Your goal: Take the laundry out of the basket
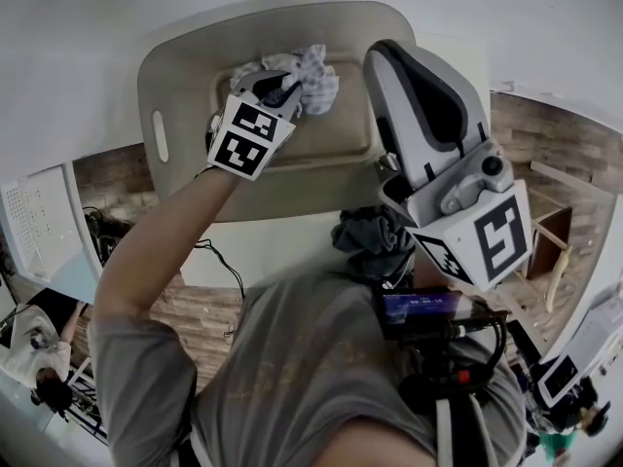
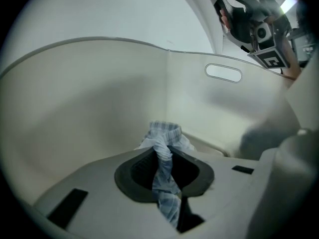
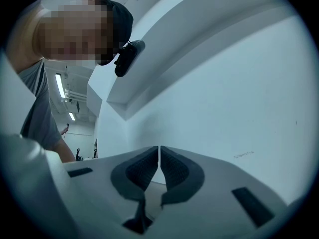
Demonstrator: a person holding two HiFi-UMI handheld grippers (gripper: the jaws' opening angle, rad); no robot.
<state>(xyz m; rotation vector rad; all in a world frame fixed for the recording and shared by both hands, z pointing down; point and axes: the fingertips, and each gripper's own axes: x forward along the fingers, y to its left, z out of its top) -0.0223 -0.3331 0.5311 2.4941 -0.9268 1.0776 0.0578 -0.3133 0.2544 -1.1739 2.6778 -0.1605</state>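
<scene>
White tabletop (image 1: 78,27) is bearing a beige laundry basket (image 1: 185,76); inside, the left hand-held gripper (image 2: 167,158) is clamping striped cloth (image 2: 164,132), the right hand-held gripper (image 3: 159,166) is hovering closed, empty

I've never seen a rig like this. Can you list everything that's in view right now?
basket: one, beige, on a white surface in front of the person.
checked cloth: one, pale blue and white, inside the basket, pinched in the left gripper.
dark grey cloth: one, bunched up by the basket's near edge.
floor: brown, wood-look, around the white surface.
left gripper: one, white with dark pads, down in the basket, closed on the checked cloth.
right gripper: one, white with dark pads, raised beside the basket, jaws together, empty.
T-shirt: one, grey, on the person.
</scene>
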